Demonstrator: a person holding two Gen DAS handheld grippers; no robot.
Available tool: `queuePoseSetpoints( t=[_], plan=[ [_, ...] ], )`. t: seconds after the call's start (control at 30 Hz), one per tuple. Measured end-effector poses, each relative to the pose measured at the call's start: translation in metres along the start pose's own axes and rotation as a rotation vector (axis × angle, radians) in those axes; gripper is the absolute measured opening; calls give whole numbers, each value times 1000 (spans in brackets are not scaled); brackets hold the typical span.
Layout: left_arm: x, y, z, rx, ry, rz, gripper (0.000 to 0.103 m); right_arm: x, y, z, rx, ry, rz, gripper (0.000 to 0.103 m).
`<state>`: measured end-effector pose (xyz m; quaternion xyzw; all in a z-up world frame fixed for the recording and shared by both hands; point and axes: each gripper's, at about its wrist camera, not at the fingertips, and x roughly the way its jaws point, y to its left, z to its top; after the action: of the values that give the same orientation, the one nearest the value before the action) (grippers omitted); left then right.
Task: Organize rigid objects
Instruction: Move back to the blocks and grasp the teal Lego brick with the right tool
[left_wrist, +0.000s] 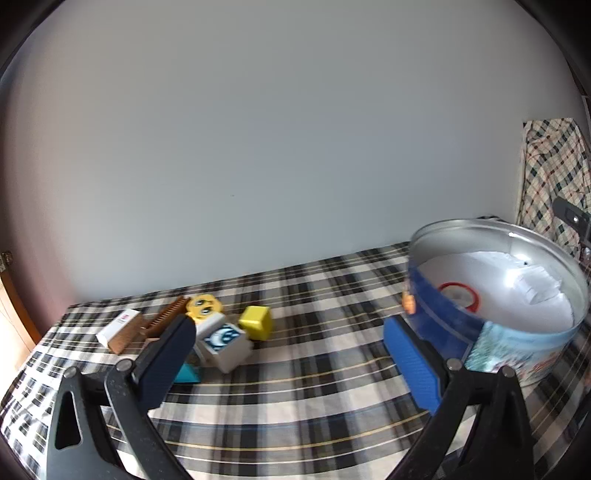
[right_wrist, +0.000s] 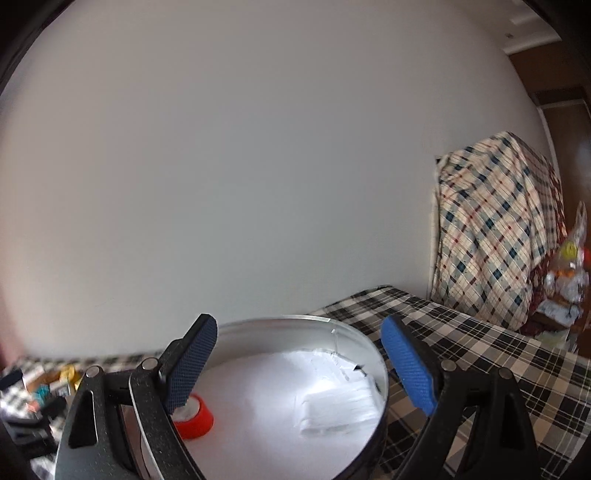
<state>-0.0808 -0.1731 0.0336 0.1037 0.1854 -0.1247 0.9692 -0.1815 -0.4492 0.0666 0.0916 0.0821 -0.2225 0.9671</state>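
A small yellow plastic cube (left_wrist: 255, 322) is seen at eleven o'clock from the empty, wide-open left gripper (left_wrist: 291, 363), beside a white printed block (left_wrist: 224, 343); light, rigid and slick, it is best pinched across flat faces. The right gripper (right_wrist: 295, 365) is held open over the round metal tin (right_wrist: 364, 341).

Half-seen bits around the tin

A teal block (left_wrist: 187, 373) hides behind the left gripper's finger (left_wrist: 166, 363); the toy pile (right_wrist: 51, 387) is blurred.

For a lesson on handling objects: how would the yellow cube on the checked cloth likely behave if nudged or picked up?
The yellow cube looks like hard moulded plastic, so probably stiff and light. Its flat faces suggest it would slide or tumble on the checked cloth, not roll. Its glossy surface could be slightly slippery.
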Motion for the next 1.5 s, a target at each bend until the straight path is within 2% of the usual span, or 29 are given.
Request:
queuePoseSetpoints(
  t=[0.17,0.43,0.67,0.9,1.13,1.33,1.5],
  plan=[
    [5,29,-5,-35,27,-3,103,-11,16,-5,-35,-8,15,92],
    [7,60,-11,-46,39,15,103,-24,50,-13,-6,14,76,92],
    [14,91,-16,-75,58,41,103,-20,109,-24,8,90,194,92],
    [21,126,-22,-94,74,77,103,-23,167,-35,-26,121,293,92],
    [33,171,-30,-127,115,141,103,-22,215,-45,-68,172,369,92],
    [47,203,-35,-142,165,242,103,-9,257,-55,-129,281,428,92],
    [60,229,-41,-195,241,304,103,3,298,-69,-174,423,496,92]
  ],
)
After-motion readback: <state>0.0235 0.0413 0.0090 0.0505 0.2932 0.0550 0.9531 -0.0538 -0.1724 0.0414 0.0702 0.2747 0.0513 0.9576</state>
